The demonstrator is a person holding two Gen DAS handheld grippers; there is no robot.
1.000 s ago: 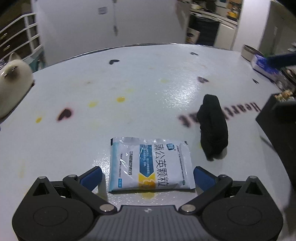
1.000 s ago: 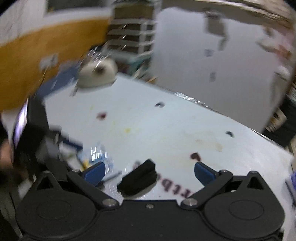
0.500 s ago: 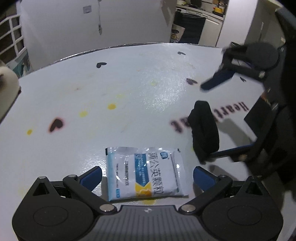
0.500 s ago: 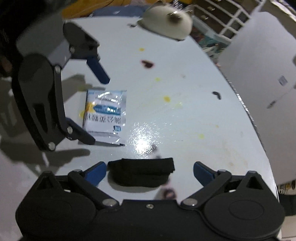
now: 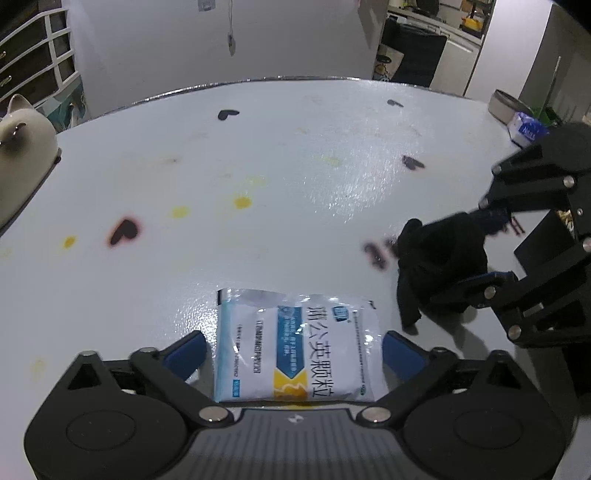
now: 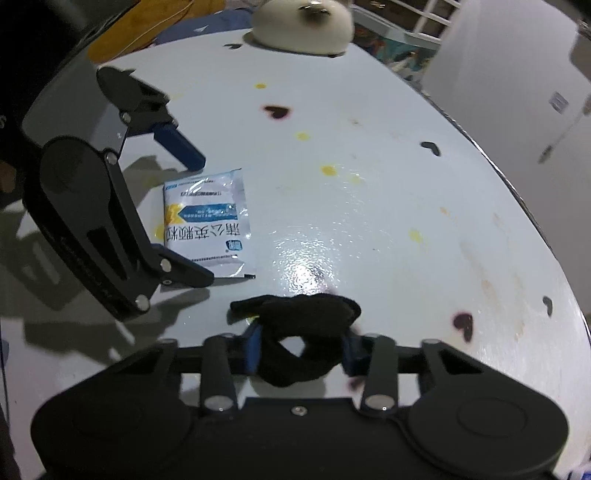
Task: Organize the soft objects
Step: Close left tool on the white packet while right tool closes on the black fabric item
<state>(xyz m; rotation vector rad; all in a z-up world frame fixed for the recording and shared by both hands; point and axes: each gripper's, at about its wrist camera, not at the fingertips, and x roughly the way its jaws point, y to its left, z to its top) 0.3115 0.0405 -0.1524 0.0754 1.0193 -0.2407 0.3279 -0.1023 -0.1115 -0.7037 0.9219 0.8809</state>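
A black soft cloth (image 6: pixel 301 336) is bunched between the blue pads of my right gripper (image 6: pixel 300 350), which is shut on it at the table surface; it also shows in the left wrist view (image 5: pixel 437 264), with the right gripper (image 5: pixel 487 251) around it. A white and blue sachet (image 5: pixel 297 350) lies flat on the white table (image 5: pixel 258 166), between the fingers of my open left gripper (image 5: pixel 291 354). The sachet also shows in the right wrist view (image 6: pixel 207 221), with the left gripper (image 6: pixel 184 218) astride it.
A cream cat-shaped object (image 5: pixel 22 155) stands at the table's left edge; it also shows in the right wrist view (image 6: pixel 303 26). A metal tin (image 5: pixel 508 109) and a tissue pack (image 5: pixel 526 131) sit at the far right. A black box (image 5: pixel 546 243) stands at the right.
My right gripper has closed on the black cloth, bunching it up. My left gripper stays open around the sachet and has moved slightly closer over it.
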